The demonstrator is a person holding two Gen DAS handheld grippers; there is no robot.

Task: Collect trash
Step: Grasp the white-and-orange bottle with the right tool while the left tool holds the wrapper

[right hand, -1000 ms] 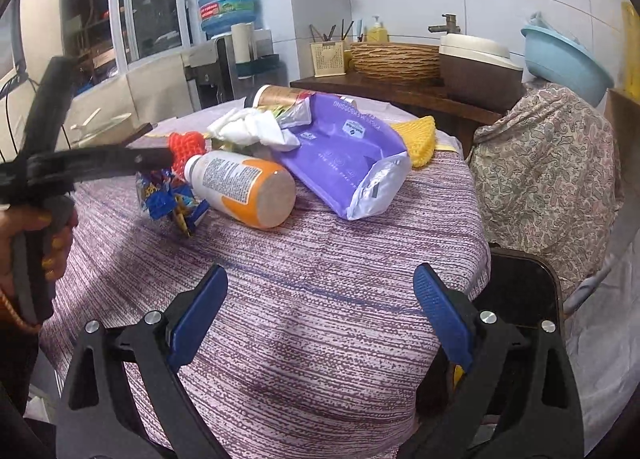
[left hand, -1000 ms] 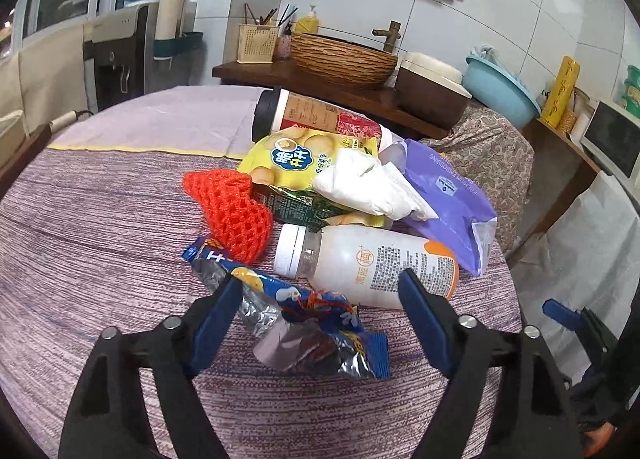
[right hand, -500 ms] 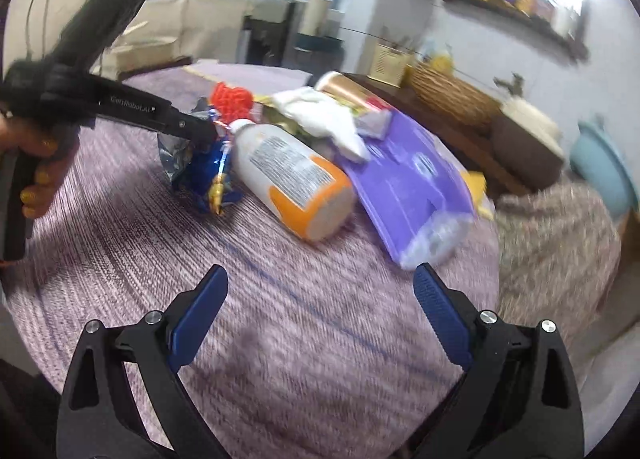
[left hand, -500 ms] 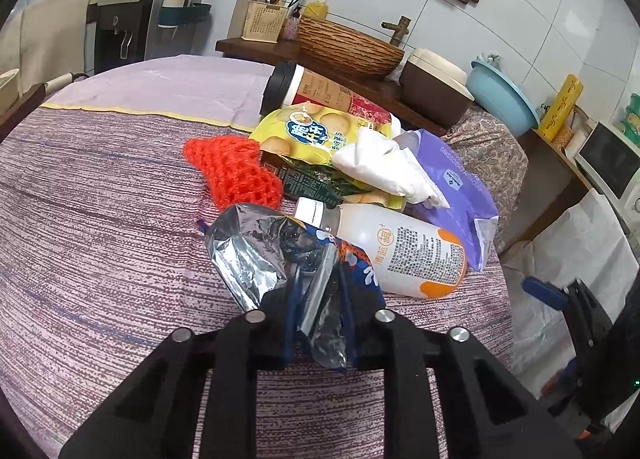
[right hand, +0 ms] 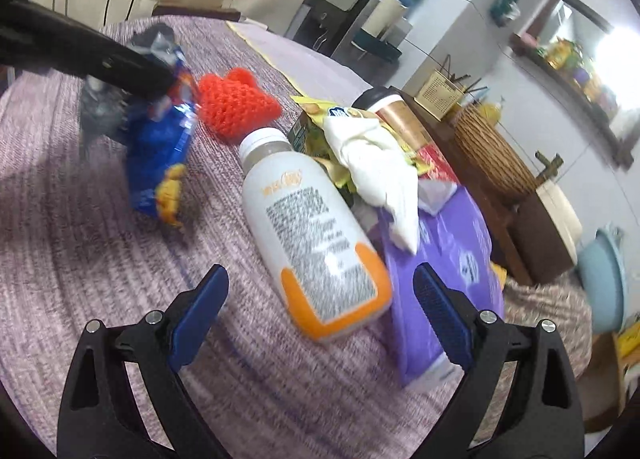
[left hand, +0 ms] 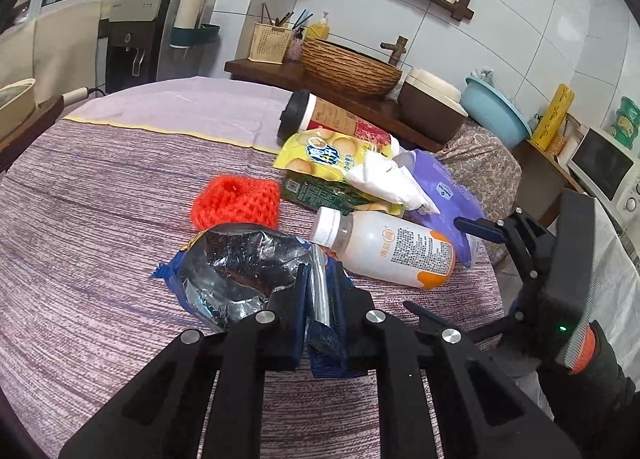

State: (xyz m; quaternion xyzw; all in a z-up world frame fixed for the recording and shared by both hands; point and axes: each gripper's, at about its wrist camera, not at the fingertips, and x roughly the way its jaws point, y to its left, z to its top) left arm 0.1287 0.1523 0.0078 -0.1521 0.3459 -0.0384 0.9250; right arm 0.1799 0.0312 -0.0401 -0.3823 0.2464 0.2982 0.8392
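Note:
My left gripper (left hand: 320, 299) is shut on a crumpled blue and silver snack wrapper (left hand: 240, 271) and holds it just above the table; the wrapper also shows in the right wrist view (right hand: 160, 147). My right gripper (right hand: 320, 307) is open, with its fingers on either side of the orange base of a white plastic bottle (right hand: 312, 231) that lies on its side. The bottle shows in the left wrist view too (left hand: 388, 249). Behind it lie a red knitted net (left hand: 236, 201), a yellow snack bag (left hand: 324, 157), a white crumpled bag (left hand: 388, 183) and a purple wipes pack (left hand: 448, 195).
A round table with a purple striped cloth (left hand: 100, 219) holds the pile. A tall cup with a black lid (left hand: 320, 119) lies at the back. A wooden shelf with a wicker basket (left hand: 348, 67) stands behind. A chair with floral cloth (left hand: 484, 167) is at the right.
My left gripper closed on the wrapper and lifted it. My right gripper moved in toward the bottle, which now lies between its open fingers.

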